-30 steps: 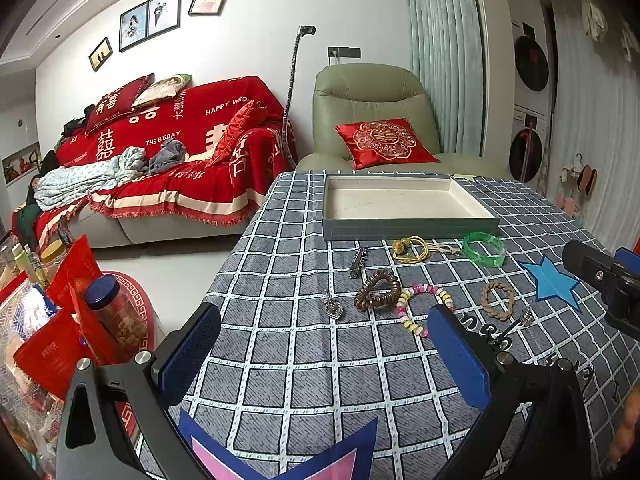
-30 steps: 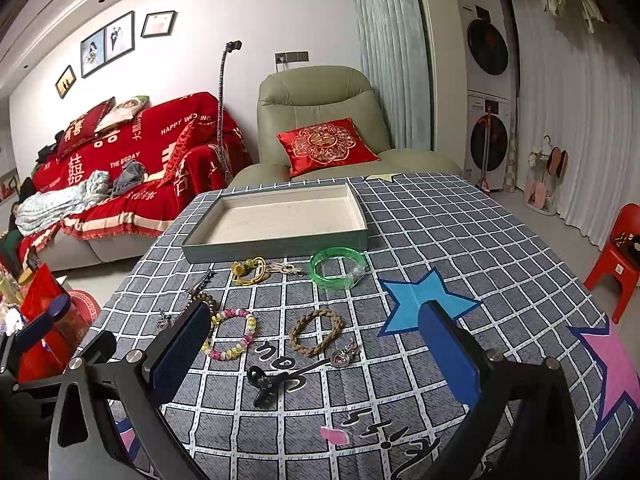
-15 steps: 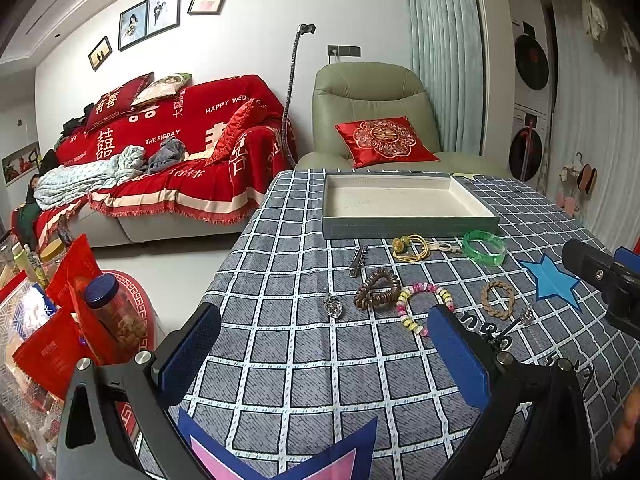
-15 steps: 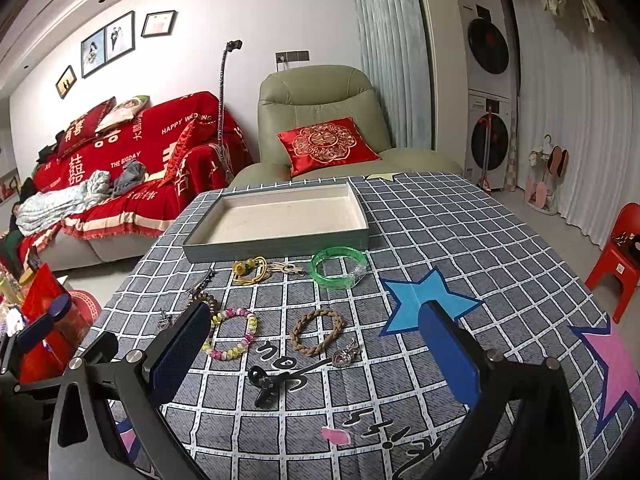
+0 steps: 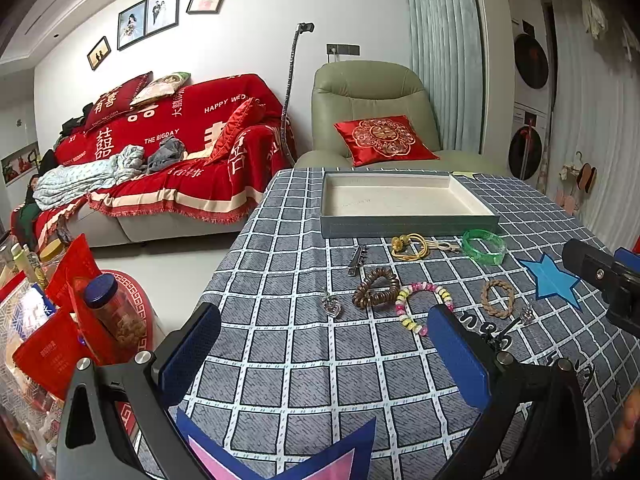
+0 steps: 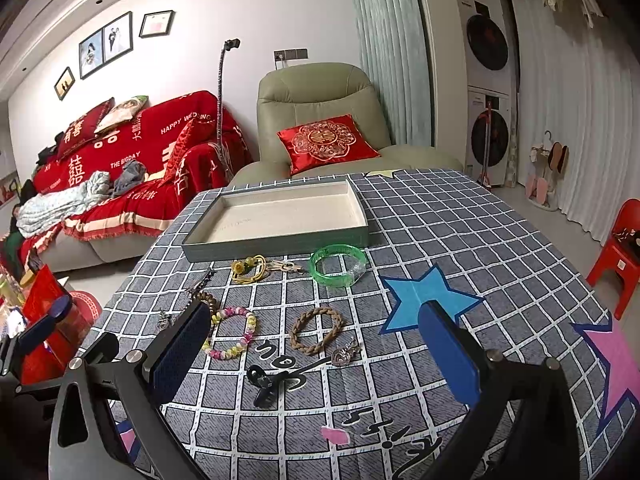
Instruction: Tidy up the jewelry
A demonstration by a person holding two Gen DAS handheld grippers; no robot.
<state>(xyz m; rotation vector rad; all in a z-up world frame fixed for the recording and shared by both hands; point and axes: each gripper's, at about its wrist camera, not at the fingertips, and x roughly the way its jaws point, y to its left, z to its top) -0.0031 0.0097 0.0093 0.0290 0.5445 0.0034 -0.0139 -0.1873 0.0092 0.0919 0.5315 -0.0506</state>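
The jewelry lies scattered on a grey checked tablecloth (image 6: 460, 240), all of it outside the shallow grey tray (image 6: 276, 216) with a cream lining that sits toward the far edge of the table. Just in front of the tray's near wall lie a yellow cord bracelet (image 6: 250, 269) and, to its right, a translucent green bangle (image 6: 338, 265), neither touching the tray. Nearer the cameras sit a pastel beaded bracelet (image 6: 232, 332) and a braided brown bracelet (image 6: 316, 330), side by side but apart, with a small silver charm (image 6: 345, 354) just beside the braided one. A black hair claw clip (image 6: 262, 386) lies closest to the right gripper. In the left wrist view a brown spiral hair tie (image 5: 376, 288) touches the beaded bracelet's left side, a silver hair clip (image 5: 357, 261) lies beyond it, and a heart-shaped pendant (image 5: 331, 306) sits to its left. The left gripper (image 5: 320, 364) hangs above the cloth with its blue-padded jaws spread wide and nothing between them; the right gripper (image 6: 316, 360) does the same, jaws apart and holding nothing. A blue star (image 6: 428, 294) is printed on the cloth near the right gripper's right finger. Behind the table stand a green armchair (image 6: 320, 96) with a red embroidered cushion (image 6: 324, 140) and a sofa under a red throw (image 6: 132, 152); what may be stacked laundry machines (image 6: 488, 100) stand at the far right.
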